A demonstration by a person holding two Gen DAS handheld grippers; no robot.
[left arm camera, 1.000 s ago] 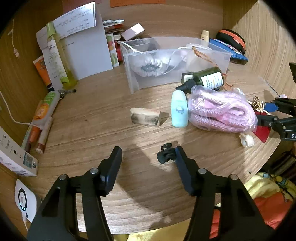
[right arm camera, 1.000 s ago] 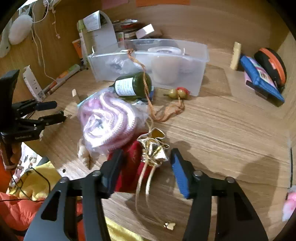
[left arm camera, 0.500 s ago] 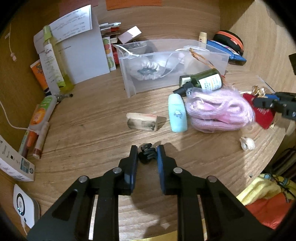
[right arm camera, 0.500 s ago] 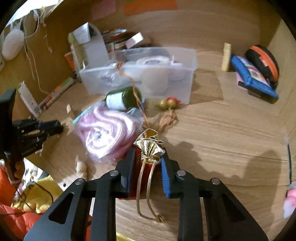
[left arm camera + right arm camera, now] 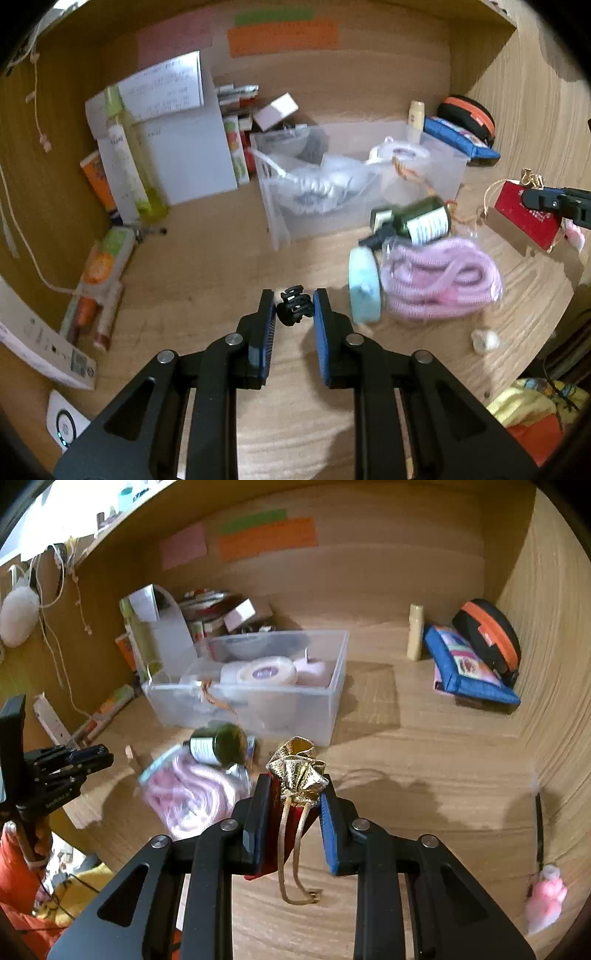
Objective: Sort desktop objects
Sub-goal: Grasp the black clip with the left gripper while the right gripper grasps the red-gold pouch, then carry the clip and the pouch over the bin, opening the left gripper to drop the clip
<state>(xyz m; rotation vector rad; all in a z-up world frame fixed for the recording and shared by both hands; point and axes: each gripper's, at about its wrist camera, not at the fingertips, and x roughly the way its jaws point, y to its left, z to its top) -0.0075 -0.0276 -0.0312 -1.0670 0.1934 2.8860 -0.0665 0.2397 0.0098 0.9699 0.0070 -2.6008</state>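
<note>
My left gripper (image 5: 294,308) is shut on a small black hair clip (image 5: 293,305) and holds it above the wooden desk (image 5: 207,258). My right gripper (image 5: 293,794) is shut on a red pouch with a gold top and gold cords (image 5: 295,775), lifted off the desk; the pouch also shows in the left wrist view (image 5: 524,214). A clear plastic bin (image 5: 258,686) with several items stands ahead. A bagged pink rope (image 5: 439,280), a green bottle (image 5: 417,221) and a light blue bottle (image 5: 364,291) lie in front of it.
Papers, a tall yellow-green bottle (image 5: 129,162) and tubes (image 5: 99,266) line the left wall. A blue pouch (image 5: 469,668) and an orange-black case (image 5: 487,635) sit at back right. A small shell (image 5: 484,339) lies near the desk's front edge.
Both grippers closed, the left on the hair clip, the right on the red pouch, then both lifted their objects off the desk. The views now sit higher.
</note>
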